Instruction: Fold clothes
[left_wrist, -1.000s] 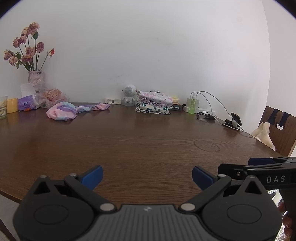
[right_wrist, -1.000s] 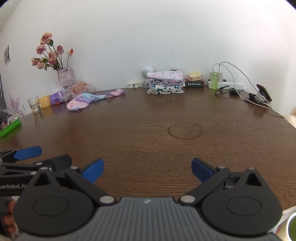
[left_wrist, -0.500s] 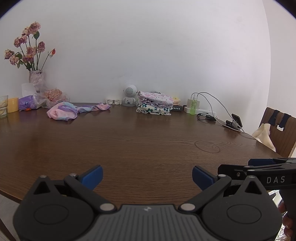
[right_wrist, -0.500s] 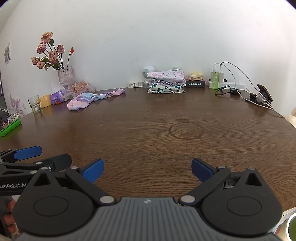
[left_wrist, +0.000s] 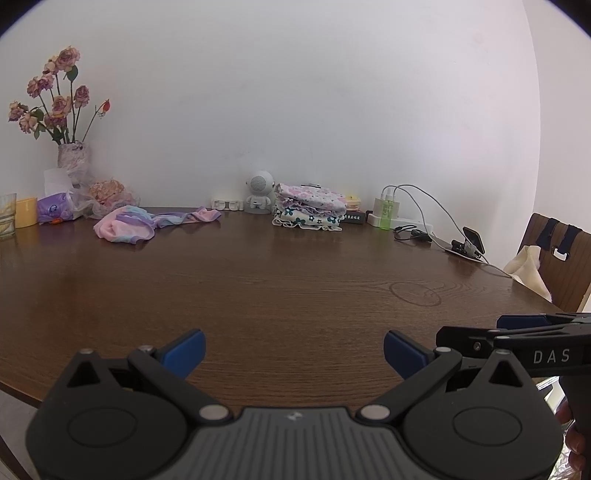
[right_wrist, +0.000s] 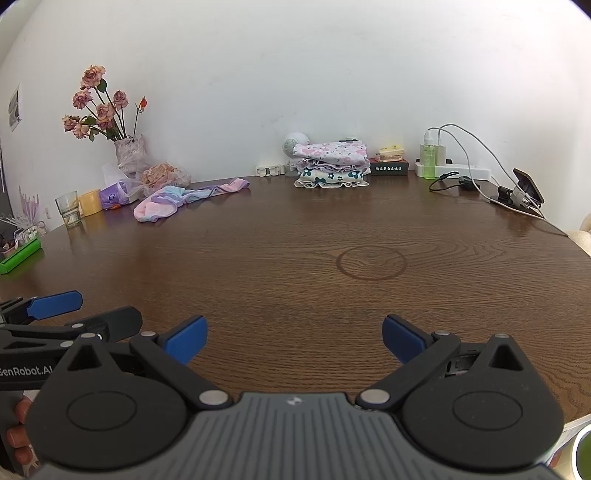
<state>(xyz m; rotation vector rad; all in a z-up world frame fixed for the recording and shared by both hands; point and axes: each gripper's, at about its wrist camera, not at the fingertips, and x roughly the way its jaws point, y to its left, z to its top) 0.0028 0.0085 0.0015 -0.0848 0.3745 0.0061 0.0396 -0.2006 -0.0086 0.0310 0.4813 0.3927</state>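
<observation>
Tongs first: our left gripper (left_wrist: 293, 349) and right gripper (right_wrist: 294, 338) both gape wide, empty, over the near table (right_wrist: 295, 236) edge. Far off lies the pink garment (right_wrist: 162, 206), crumpled. We judge it light, limp; pinch its hem.
</observation>
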